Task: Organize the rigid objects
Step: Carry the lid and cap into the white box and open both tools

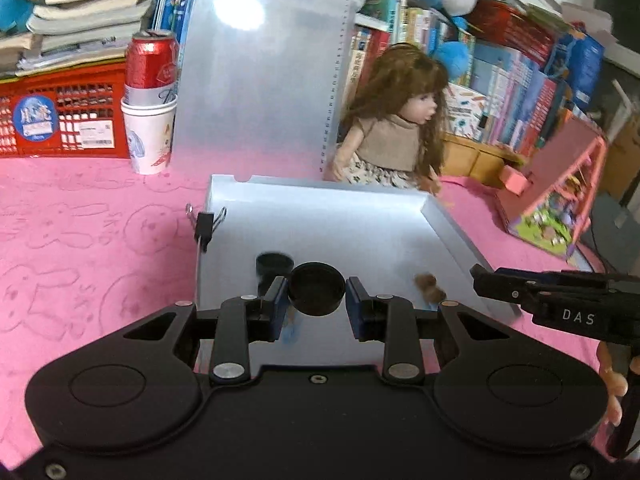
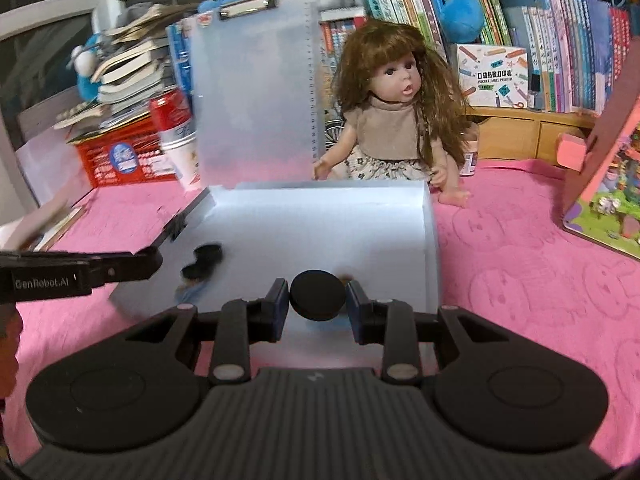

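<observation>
Pink cloth with a bunny pattern (image 2: 540, 280) covers the surface, and a white open box (image 2: 428, 232) lies on it, its translucent lid (image 2: 252, 92) standing upright at the far side.

In the left wrist view, the left gripper (image 1: 317, 300) holds a black round cap (image 1: 316, 289) between its two blue-padded fingers (image 1: 280, 304); the jaws are closed only as far as the cap's width, and both pads touch its sides. The cap hangs over the near part of the box floor. A second black cap (image 1: 273, 263) lies on the box floor just beyond and a little left of the held one, blurred. A small brown thing (image 1: 429, 285) lies toward the right of the box floor (I cannot tell what it is).

In the right wrist view, the right gripper (image 2: 318, 300) grips a black disc (image 2: 317, 295) in the same manner, the pads pressing on its two sides, above the near edge of the box. Two dark round pieces (image 2: 202, 260) lie on the box floor to the far left of it, blurred.

A black binder clip (image 1: 204, 226) sits on the left wall of the box. Behind the box sits a doll (image 2: 394, 120) with long brown hair; at the far left a red can (image 1: 151, 66) stands in a paper cup (image 1: 149, 136), beside a red crate (image 1: 60, 116). Books (image 2: 560, 44) fill the far right.
</observation>
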The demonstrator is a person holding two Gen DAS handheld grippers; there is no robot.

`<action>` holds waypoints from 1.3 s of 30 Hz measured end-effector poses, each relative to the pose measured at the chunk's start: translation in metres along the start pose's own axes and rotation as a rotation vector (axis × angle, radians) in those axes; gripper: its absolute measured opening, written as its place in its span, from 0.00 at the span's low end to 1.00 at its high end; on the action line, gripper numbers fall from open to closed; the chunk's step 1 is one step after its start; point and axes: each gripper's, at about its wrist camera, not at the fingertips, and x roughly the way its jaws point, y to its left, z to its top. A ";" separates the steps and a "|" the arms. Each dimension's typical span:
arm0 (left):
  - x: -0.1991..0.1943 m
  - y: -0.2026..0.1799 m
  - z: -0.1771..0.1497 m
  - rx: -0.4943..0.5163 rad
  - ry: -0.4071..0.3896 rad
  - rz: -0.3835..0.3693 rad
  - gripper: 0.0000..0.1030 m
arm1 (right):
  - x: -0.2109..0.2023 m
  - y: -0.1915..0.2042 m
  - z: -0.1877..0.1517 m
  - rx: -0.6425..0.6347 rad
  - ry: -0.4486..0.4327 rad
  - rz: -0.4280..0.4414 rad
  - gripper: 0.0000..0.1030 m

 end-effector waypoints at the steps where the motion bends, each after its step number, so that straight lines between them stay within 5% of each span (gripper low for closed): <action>1: 0.009 0.002 0.007 -0.011 0.009 0.002 0.29 | 0.008 -0.002 0.006 0.010 0.011 -0.003 0.35; 16: 0.095 0.007 0.046 -0.030 0.104 0.082 0.29 | 0.080 -0.012 0.031 0.047 0.138 -0.090 0.35; 28: 0.114 0.008 0.041 0.007 0.137 0.173 0.29 | 0.101 -0.008 0.030 0.028 0.182 -0.109 0.35; 39: 0.117 0.010 0.038 0.008 0.139 0.175 0.29 | 0.108 -0.003 0.027 0.003 0.193 -0.134 0.36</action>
